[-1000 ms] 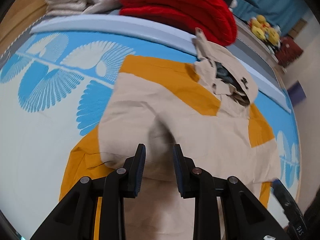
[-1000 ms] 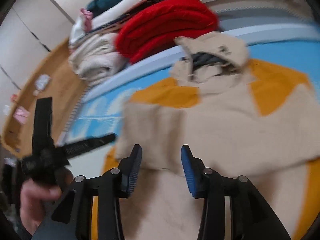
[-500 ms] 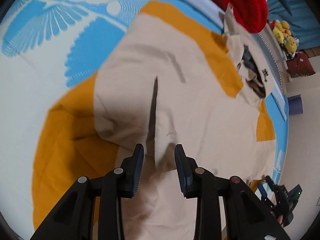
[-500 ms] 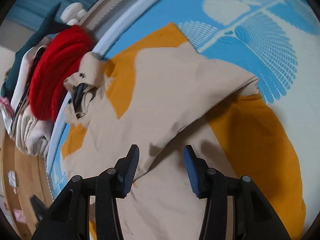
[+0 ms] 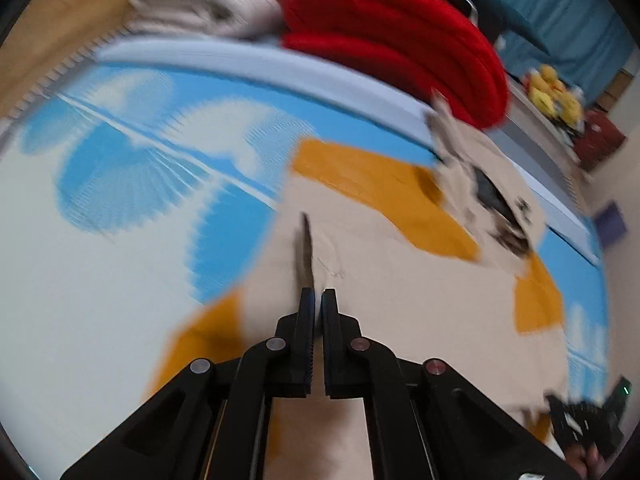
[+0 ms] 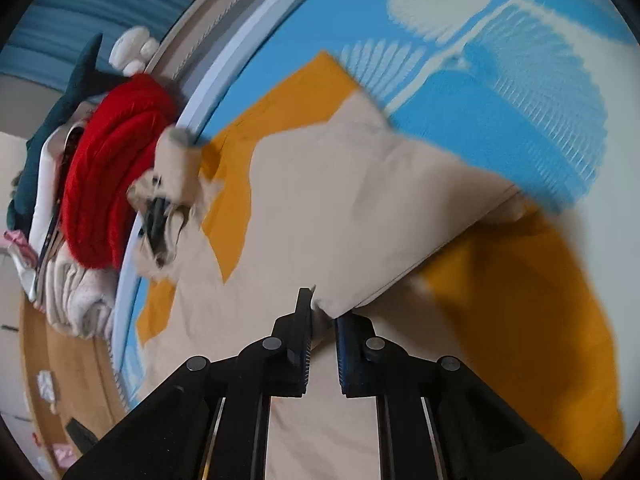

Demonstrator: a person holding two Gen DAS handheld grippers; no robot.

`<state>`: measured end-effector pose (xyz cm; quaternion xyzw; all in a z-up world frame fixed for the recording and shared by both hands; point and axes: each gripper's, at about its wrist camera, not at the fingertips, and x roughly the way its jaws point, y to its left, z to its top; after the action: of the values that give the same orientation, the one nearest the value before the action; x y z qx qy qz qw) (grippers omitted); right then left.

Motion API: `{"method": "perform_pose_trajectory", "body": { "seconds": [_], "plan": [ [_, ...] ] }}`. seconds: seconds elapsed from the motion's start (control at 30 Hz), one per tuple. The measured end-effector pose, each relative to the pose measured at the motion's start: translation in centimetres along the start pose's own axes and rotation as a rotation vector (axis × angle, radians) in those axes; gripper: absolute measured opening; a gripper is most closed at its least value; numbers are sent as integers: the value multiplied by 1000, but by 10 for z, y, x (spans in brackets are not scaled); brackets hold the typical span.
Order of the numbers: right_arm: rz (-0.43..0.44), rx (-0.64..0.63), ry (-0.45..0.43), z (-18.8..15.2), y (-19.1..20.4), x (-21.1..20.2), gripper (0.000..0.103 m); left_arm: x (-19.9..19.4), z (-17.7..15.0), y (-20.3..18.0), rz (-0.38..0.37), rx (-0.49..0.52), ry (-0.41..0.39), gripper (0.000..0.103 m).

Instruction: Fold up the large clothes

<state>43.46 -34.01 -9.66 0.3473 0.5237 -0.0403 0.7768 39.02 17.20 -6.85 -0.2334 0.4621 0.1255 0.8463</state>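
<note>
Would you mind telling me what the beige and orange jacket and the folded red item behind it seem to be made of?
The jacket looks like a smooth, matte woven fabric, perhaps cotton or a synthetic shell: it creases crisply and shows no pile. The red item looks like thick knitwear, probably wool or acrylic, judging by its ribbed, cable-like texture in soft rolls.

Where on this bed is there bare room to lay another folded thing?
Bare blue-and-white sheet lies open left of the beige and orange jacket, and again right of it in the right wrist view. The far edge is crowded: a red sweater and cream knits are stacked there, touching the jacket's hood.
</note>
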Motion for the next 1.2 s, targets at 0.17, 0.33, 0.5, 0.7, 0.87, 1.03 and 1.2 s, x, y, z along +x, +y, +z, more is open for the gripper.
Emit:
{"method": "perform_pose_trajectory", "body": {
  "seconds": [0.17, 0.33, 0.5, 0.7, 0.87, 1.03, 1.2],
  "plan": [
    [-82, -74, 116, -25, 16, 27, 17, 26, -3, 36, -46, -174, 144, 4],
    [-112, -16, 43, -17, 6, 12, 41, 33, -6, 44, -89, -222, 188, 18],
    [-136, 125, -34, 2, -26, -7, 43, 48, -16, 40, -76, -226, 242, 22],
    [-112, 246, -87, 12, -58, -20, 13, 40, -14, 36, -72, -178, 185, 1],
    [-170, 278, -68, 5, -66, -12, 10, 48, -16, 38, 7, -161, 225, 2],
    [-267, 257, -105, 2, -56, -23, 36, 30, -9, 38, 79, -150, 145, 2],
    [-389, 85, -326, -13, -13, -61, 38, 23, -12, 0, 3, 26, 109, 11]
  ]
}}
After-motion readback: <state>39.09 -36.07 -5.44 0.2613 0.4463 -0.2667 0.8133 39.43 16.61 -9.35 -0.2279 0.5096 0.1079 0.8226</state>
